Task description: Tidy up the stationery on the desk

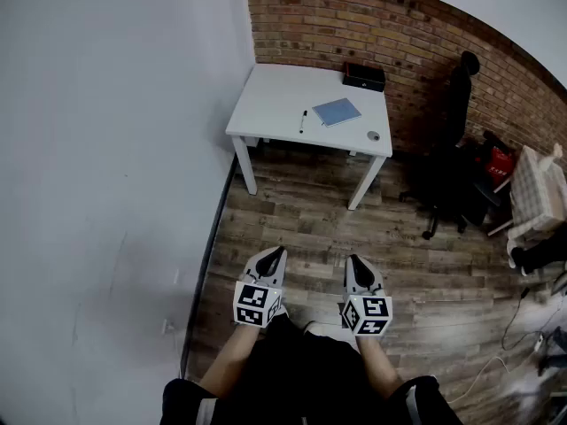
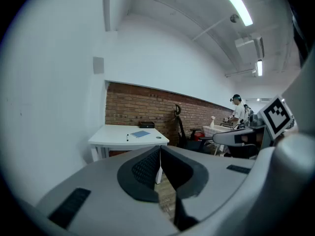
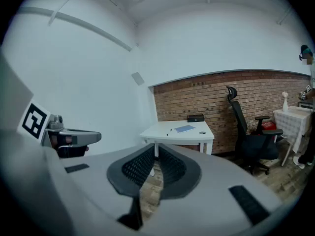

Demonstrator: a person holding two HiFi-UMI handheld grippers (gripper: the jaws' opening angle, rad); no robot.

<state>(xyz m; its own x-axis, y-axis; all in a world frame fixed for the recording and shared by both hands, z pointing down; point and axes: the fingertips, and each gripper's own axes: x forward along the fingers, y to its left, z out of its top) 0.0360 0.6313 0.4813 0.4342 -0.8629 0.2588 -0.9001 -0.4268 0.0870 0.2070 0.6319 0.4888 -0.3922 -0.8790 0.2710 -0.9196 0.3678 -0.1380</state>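
A white desk [image 1: 275,113] stands far ahead against the brick wall. On it lie a blue notebook [image 1: 337,112], a black pen [image 1: 302,120], a small round grey thing [image 1: 374,135] near the right edge and a black box [image 1: 364,76] at the back. My left gripper [image 1: 278,252] and right gripper [image 1: 352,260] are held side by side over the wooden floor, well short of the desk. Both are shut with nothing between their jaws. The left gripper view shows the desk [image 2: 110,136] with the notebook [image 2: 141,133], and the right gripper view shows the desk [image 3: 167,133] and notebook [image 3: 185,128] too.
A black office chair [image 1: 452,149] stands right of the desk. Further right are a red item [image 1: 500,161], a checked-cloth table [image 1: 538,193] and cables on the floor. A white wall [image 1: 106,166] runs along the left. A person [image 2: 239,113] stands far off in the left gripper view.
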